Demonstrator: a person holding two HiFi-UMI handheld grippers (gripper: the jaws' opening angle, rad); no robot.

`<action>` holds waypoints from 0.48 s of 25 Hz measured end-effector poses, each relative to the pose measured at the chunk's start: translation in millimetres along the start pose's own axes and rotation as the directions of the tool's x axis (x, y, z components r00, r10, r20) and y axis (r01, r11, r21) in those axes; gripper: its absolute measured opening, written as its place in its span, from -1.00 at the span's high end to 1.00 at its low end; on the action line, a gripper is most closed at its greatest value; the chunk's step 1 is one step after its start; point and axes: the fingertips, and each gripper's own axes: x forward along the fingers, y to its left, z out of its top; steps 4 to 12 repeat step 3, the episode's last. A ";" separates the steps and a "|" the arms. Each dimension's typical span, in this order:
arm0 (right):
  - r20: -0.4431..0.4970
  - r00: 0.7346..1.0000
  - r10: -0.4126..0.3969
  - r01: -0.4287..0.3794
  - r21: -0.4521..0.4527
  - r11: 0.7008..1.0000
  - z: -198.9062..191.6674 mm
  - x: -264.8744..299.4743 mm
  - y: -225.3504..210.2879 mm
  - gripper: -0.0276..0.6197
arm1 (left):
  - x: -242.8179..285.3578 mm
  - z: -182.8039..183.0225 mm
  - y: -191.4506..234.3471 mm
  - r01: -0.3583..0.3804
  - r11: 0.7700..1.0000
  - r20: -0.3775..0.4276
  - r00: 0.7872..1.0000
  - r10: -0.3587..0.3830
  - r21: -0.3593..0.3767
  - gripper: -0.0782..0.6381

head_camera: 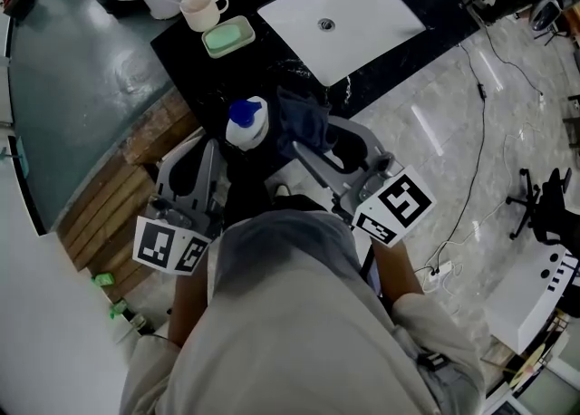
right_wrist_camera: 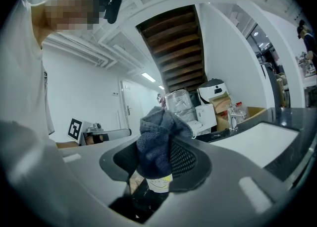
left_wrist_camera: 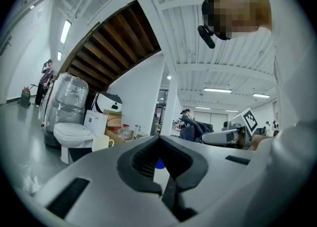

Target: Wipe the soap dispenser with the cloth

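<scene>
Cloth [right_wrist_camera: 157, 134] in rt tool [right_wrist_camera: 156, 164]; soap dispenser [head_camera: 246, 124] just beside, ahead of left tool [left_wrist_camera: 167, 186]

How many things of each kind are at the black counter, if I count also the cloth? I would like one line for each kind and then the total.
Mug: 1
Green dish: 1
Soap dispenser: 1
Cloth: 1
Sink basin: 1
Total: 5
</scene>
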 end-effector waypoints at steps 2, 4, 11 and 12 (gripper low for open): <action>-0.002 1.000 -0.003 0.003 0.001 1.000 0.2 -2.7 1.4 0.47 | -2.7 -1.5 -2.0 0.005 1.000 -0.004 1.000 -0.005 -0.027 0.76; -0.003 1.000 -0.004 0.004 0.001 1.000 0.3 -4.1 2.1 0.47 | -3.9 -2.2 -3.0 0.007 0.999 -0.007 1.000 -0.007 -0.039 0.76; -0.003 1.000 -0.004 0.004 0.001 1.000 0.3 -4.1 2.1 0.47 | -3.9 -2.2 -3.0 0.007 0.999 -0.007 1.000 -0.007 -0.039 0.76; -0.003 1.000 -0.004 0.004 0.001 1.000 0.3 -4.1 2.1 0.47 | -3.9 -2.2 -3.0 0.007 0.999 -0.007 1.000 -0.007 -0.039 0.76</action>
